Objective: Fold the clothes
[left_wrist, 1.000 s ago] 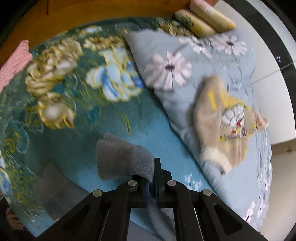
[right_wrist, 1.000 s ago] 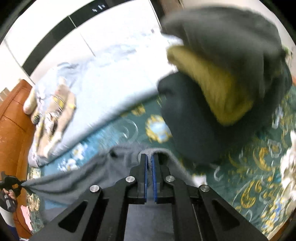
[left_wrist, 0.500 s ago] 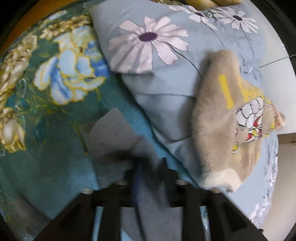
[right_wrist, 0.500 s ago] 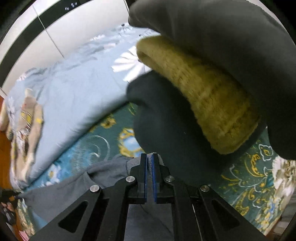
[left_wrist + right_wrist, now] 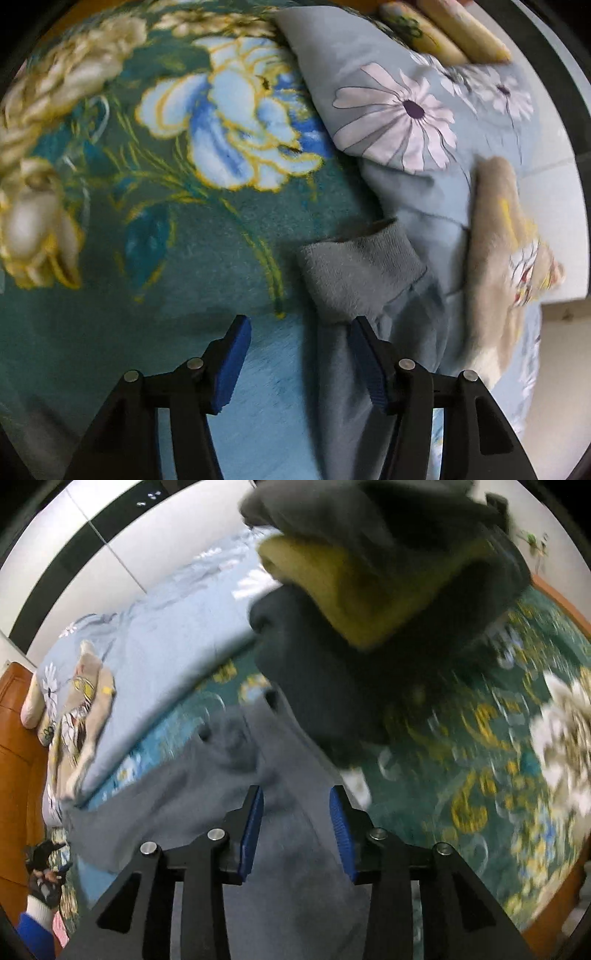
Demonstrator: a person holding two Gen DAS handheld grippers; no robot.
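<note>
A grey garment lies on the teal floral blanket (image 5: 155,258). Its ribbed cuff (image 5: 354,273) shows in the left wrist view, just beyond my left gripper (image 5: 299,332), which is open with the sleeve lying against its right finger. In the right wrist view the grey garment's waist part (image 5: 229,775) spreads out under my right gripper (image 5: 297,805), which is open and empty above the cloth.
A pile of dark and mustard-yellow clothes (image 5: 369,602) looms close at the upper right. A beige printed sweater (image 5: 506,258) lies on a light-blue daisy duvet (image 5: 399,110). Pillows (image 5: 450,33) lie at the headboard. The other gloved hand (image 5: 44,871) shows at the lower left.
Both grippers were shut on the grey garment and have opened, letting it drop onto the blanket. The left gripper has moved toward the duvet.
</note>
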